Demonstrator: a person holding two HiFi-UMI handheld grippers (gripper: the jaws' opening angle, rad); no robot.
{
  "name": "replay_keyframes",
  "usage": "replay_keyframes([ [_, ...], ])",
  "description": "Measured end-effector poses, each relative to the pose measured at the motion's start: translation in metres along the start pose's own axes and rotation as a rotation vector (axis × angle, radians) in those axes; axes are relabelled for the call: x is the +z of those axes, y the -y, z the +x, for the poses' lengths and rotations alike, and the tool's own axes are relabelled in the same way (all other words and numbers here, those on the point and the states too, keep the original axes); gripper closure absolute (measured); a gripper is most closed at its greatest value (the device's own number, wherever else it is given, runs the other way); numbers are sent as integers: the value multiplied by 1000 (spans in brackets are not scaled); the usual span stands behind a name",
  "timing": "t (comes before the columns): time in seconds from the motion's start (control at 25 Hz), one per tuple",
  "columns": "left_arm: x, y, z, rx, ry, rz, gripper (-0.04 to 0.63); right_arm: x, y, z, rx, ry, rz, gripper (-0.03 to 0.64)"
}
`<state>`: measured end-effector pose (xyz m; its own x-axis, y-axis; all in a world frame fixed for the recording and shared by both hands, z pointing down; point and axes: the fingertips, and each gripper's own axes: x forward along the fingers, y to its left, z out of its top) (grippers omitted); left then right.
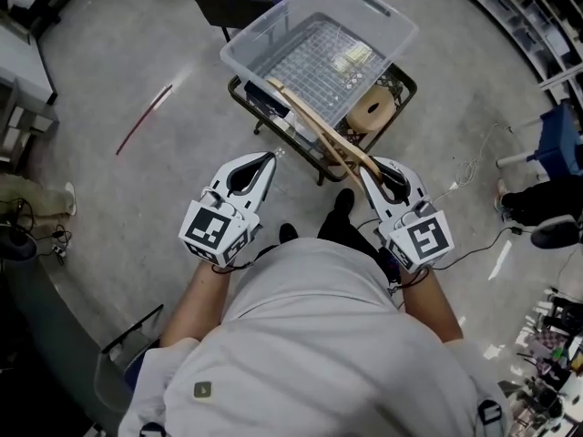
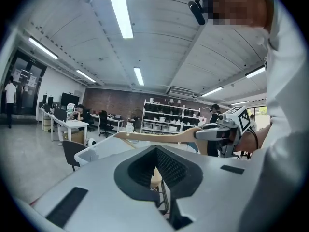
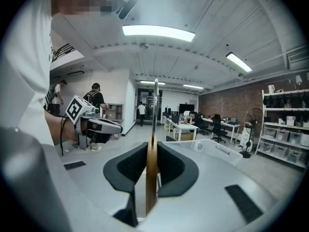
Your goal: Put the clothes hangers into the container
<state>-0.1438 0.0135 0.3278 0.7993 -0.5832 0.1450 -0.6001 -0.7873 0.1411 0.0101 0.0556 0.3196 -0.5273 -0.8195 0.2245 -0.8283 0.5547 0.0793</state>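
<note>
A wooden clothes hanger [image 1: 314,121] slants from my right gripper [image 1: 367,167] up over the near corner of the clear plastic container [image 1: 273,16]. That gripper is shut on the hanger's lower end; in the right gripper view the wood [image 3: 151,173] stands edge-on between the black pads, its metal hook rising above. My left gripper [image 1: 270,157] hovers to the left of the hanger, jaws together and holding nothing. From the left gripper view the hanger [image 2: 159,136] crosses level above the container [image 2: 96,151]. Inside the container lie a wire grid and a small packet.
The container rests on a black wire cart [image 1: 319,167] that also carries a tan tape roll [image 1: 372,112]. A black chair [image 1: 232,7] stands behind it. A red rod [image 1: 144,118] lies on the floor at left, and a blue chair [image 1: 560,139] and cables are at right.
</note>
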Motion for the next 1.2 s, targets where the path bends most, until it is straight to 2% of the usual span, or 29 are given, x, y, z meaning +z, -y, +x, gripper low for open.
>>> replay_keyframes([
  [0.24,6,-16,16,71,3,0,578,6,21,29,76,29,-24,551],
  [0.6,13,-24,72,175,-7,-5,578,-1,90,58,182,60,-1,551],
  [0.92,37,-10,138,248,8,12,578,2,166,46,242,81,-11,551],
  [1.2,48,-11,163,304,1,8,578,5,199,53,299,86,13,551],
])
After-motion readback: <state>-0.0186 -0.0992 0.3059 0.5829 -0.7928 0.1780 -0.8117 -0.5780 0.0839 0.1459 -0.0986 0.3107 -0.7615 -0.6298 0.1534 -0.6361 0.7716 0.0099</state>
